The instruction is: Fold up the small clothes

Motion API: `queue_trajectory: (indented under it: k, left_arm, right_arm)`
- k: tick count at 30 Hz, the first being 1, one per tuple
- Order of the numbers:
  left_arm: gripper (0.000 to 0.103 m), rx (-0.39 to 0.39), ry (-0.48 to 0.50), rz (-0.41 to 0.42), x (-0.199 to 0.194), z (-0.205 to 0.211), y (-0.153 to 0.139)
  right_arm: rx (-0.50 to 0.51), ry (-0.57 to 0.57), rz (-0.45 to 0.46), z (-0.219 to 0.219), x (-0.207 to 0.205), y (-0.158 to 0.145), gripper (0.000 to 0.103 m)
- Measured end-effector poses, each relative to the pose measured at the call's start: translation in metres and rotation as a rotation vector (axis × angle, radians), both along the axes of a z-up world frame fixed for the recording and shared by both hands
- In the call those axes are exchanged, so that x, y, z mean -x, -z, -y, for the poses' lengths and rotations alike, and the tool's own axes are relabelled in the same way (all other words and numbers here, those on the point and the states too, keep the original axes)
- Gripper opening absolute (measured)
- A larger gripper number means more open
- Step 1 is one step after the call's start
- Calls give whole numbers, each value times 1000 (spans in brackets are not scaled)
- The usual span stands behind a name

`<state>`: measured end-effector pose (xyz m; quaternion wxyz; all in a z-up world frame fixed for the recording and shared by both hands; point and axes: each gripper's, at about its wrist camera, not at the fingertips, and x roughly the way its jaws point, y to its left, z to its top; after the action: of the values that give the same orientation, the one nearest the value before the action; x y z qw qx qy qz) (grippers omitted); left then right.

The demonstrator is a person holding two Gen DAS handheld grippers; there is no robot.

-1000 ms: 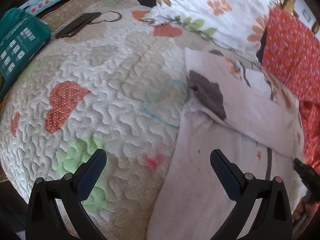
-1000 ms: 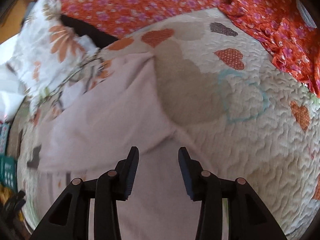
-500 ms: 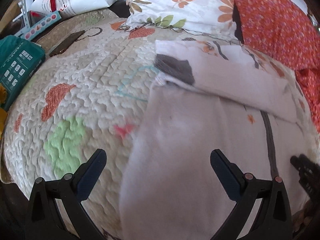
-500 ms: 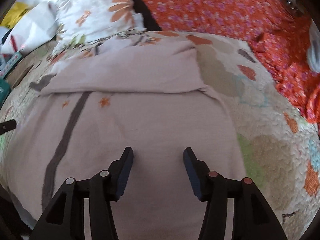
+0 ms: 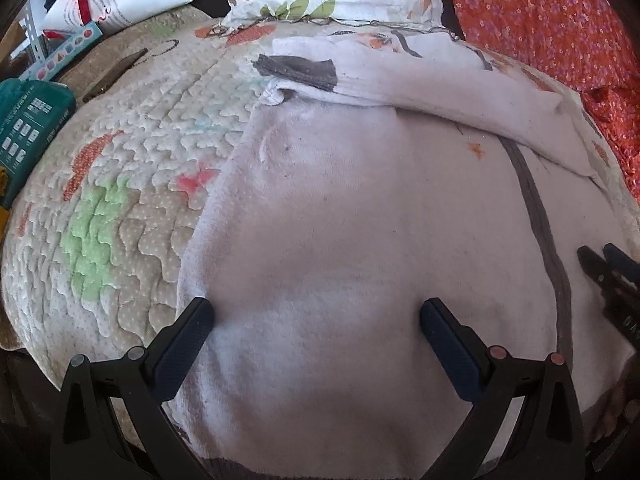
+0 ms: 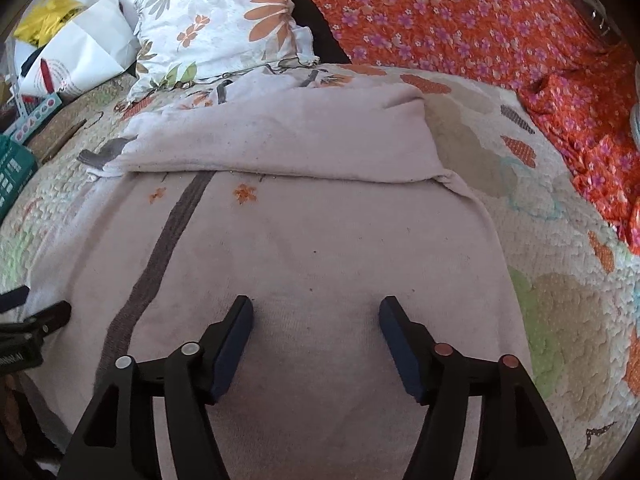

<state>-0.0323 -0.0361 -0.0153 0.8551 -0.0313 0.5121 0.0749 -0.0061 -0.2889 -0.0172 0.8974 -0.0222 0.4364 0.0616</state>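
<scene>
Garment [image 5: 340, 240] near hem cut off | L gripper [image 5: 316, 316] jaws apart | R gripper [image 6: 316, 312] jaws apart, both empty

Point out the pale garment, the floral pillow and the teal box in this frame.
pale garment [image 6: 320, 240], right wrist view, on its flat middle panel.
floral pillow [image 6: 224, 28], right wrist view, on its front face.
teal box [image 5: 28, 120], left wrist view, on its printed top face.
</scene>
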Motion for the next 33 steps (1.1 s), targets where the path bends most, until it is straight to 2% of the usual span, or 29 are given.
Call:
queue_trajectory:
  k: [8, 22, 29, 33]
  left_arm:
    - [103, -12, 3, -2, -3, 1, 2]
    - [103, -28, 4, 22, -3, 2, 3]
    - [103, -28, -8, -20, -8, 3, 3]
    - [103, -40, 5, 17, -6, 3, 2]
  right_arm:
    - [-6, 19, 21, 3, -3, 5, 83]
    - [-24, 12, 35, 6, -4, 7, 88]
    - [-53, 5, 51, 7, -3, 11, 94]
    - [-65, -1, 50, 7, -5, 12, 96]
